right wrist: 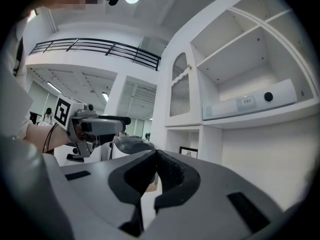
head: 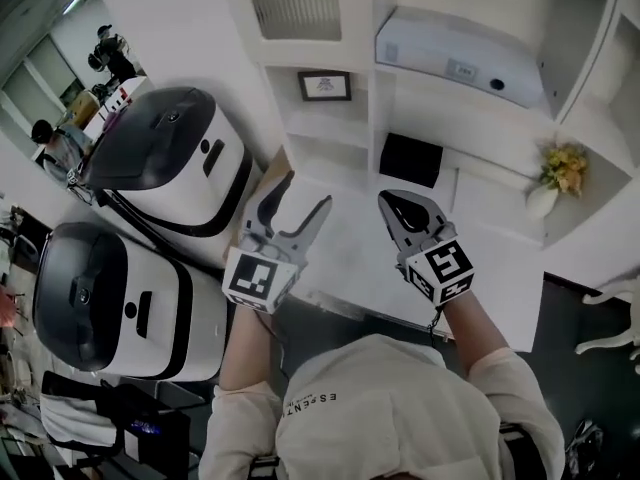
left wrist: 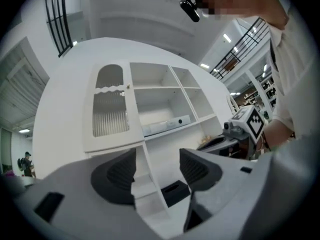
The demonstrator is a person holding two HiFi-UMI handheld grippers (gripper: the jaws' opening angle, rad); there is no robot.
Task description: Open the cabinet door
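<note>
Your left tongs (left wrist: 157,160) hang released, your right tongs (right wrist: 156,156) clenched on nothing. The cabinet door (left wrist: 110,106) ahead of them sits shut, untouched; all work remains.

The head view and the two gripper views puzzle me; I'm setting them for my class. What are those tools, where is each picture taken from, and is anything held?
A person holds two hand tools, each with two jaws. The head view looks down from the person's head, showing the left gripper and right gripper. Each other picture comes from a camera riding on one gripper. Both face a white shelf unit whose cabinet door is shut. Its shelves carry a long white device, a black box, a framed picture and flowers. The left jaws stand apart, the right ones together; neither holds anything.
</note>
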